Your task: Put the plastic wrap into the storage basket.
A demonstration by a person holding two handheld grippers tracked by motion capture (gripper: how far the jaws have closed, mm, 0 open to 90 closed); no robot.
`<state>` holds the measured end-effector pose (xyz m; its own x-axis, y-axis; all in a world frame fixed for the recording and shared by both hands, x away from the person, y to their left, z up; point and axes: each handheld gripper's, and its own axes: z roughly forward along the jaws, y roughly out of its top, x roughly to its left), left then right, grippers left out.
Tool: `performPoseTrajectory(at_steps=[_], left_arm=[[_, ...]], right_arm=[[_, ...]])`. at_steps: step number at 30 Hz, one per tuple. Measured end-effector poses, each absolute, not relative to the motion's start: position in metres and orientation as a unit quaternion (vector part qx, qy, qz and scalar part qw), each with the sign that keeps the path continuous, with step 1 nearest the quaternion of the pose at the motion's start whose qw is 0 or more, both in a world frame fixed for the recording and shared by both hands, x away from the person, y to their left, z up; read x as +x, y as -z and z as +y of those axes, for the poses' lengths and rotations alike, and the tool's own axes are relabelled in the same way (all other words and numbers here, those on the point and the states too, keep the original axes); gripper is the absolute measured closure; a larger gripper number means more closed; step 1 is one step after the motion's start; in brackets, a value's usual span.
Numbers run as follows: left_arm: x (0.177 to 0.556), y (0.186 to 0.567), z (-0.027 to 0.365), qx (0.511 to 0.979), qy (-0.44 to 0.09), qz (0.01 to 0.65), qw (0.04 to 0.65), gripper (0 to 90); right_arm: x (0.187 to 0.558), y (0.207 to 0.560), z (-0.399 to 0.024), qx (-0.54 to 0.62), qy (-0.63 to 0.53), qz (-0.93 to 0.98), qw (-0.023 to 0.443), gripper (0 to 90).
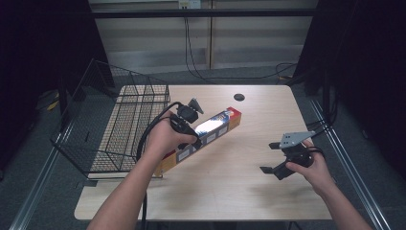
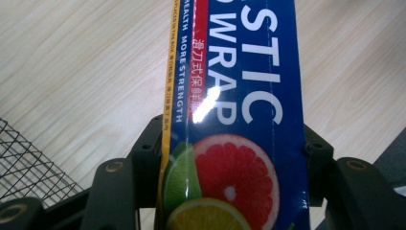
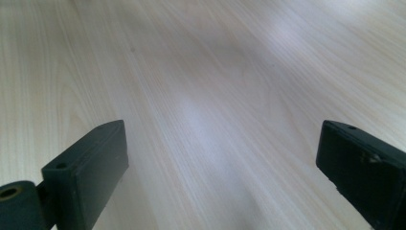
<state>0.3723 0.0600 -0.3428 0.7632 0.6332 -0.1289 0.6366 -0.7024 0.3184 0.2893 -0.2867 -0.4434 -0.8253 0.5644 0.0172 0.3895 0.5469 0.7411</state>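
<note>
cardboard wrap box: carrying it to the wire basket

cardboard, long and narrow, printed blue with red and yellow bands and citrus fruit: this plastic wrap box (image 1: 203,136) is the item in hand. it lies slantwise across the pale wood-grain counter (image 1: 230,191), its near end close to the black wire basket (image 1: 119,124) that sits on the counter's left side, its far end pointing toward the middle. whether the near end touches the counter or hangs just above it cannot be told.

left tongs (image 1: 190,140): closed across the width of the box, one black jaw on each long edge, as the left gripper view shows (image 2: 234,167). the hold sits near the middle of the box.

right tongs (image 1: 274,158): spread wide, nothing between the jaws, hovering over bare counter well apart from the box (image 3: 215,158).

judged step: transfer of the box into the basket.

procedure, advised:
- keep the left grip firm; glossy card can slip and thin walls can crush, so squeeze no harder than needed.
- lift until the near end is above the basket rim before swinging left.
- a long box held at one point will pivot; keep it level, and bring the right tongs to the far end if it droops.
- align the box with the basket's long side, lower it inside, then release.
</note>
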Motion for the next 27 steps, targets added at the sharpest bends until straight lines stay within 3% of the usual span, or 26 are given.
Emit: performPoseTrajectory(at_steps=[27], left_arm=[[0.394,0.310,0.098,0.887,-0.002,0.429,0.170,43.0]], right_arm=[[0.285,0.446,-0.301,0.285,-0.413,0.856,0.125,3.1]])
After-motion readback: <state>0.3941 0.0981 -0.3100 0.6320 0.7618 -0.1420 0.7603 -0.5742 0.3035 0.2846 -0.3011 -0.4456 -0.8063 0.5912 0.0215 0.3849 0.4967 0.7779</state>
